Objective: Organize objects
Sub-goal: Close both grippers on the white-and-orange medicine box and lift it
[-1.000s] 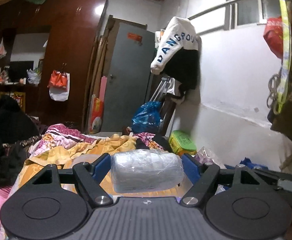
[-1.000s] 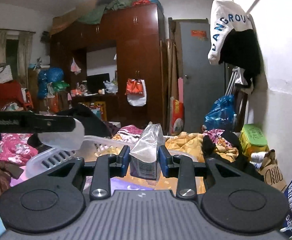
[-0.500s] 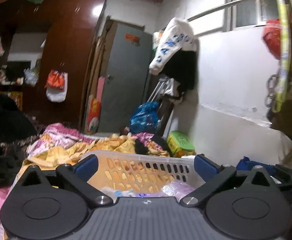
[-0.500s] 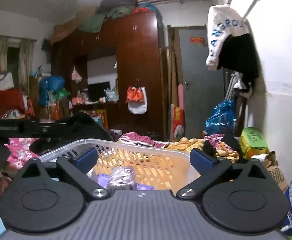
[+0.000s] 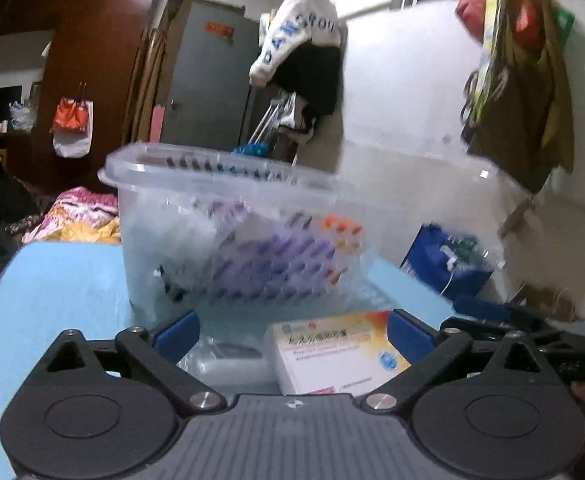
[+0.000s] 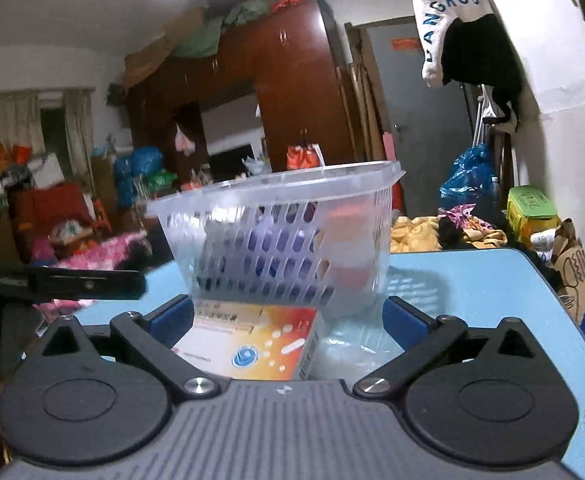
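A clear slotted plastic basket (image 5: 228, 232) stands on the light blue table (image 5: 64, 288) and holds several items, purple and orange seen through its wall; it also shows in the right wrist view (image 6: 288, 240). A white and orange medicine box (image 5: 332, 352) lies flat in front of it, also in the right wrist view (image 6: 252, 340), beside a clear plastic packet (image 5: 224, 360). My left gripper (image 5: 292, 334) is open and empty, low over the box and packet. My right gripper (image 6: 288, 320) is open and empty, low over the same box.
The table's right edge (image 6: 564, 304) is near a white wall. A blue bag (image 5: 444, 264) and a brown paper bag (image 6: 572, 268) stand beyond it. A bed with bright blankets (image 6: 432, 232) and a dark wardrobe (image 6: 292, 92) lie behind.
One second ago each gripper was shut on a plastic-wrapped item above the basket. Both opened and dropped them in, then came down to table level in front of the basket.
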Demonstrator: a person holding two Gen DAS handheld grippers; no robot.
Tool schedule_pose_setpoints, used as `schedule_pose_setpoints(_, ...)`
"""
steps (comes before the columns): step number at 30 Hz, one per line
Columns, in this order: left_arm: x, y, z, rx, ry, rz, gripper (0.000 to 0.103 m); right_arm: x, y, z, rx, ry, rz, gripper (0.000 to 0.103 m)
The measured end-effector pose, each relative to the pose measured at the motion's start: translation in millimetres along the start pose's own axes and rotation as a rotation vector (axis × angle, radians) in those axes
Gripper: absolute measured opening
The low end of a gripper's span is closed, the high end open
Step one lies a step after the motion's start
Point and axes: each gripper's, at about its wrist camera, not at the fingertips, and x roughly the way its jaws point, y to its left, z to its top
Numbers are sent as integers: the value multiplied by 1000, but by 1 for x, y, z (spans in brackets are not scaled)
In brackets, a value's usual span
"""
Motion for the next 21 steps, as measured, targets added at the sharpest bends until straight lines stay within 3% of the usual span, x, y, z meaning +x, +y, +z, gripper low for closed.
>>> schedule_pose_setpoints(4, 9, 6, -9, -34, 50, -3, 95, 12, 3, -3, -22, 47, 9, 90)
schedule_pose_setpoints(9, 20, 6, -20, -31, 87, -21, 86, 17, 0, -23, -9, 105, 20, 64)
schedule_pose_setpoints(17, 30, -5, -23, -23, 126, -52, 78, 18, 3, -24, 30, 130, 41, 62)
schedule_pose_setpoints(21, 37, -13, -26, -16, 155, -46, 67, 20, 9, -26, 10, 154, 38, 55)
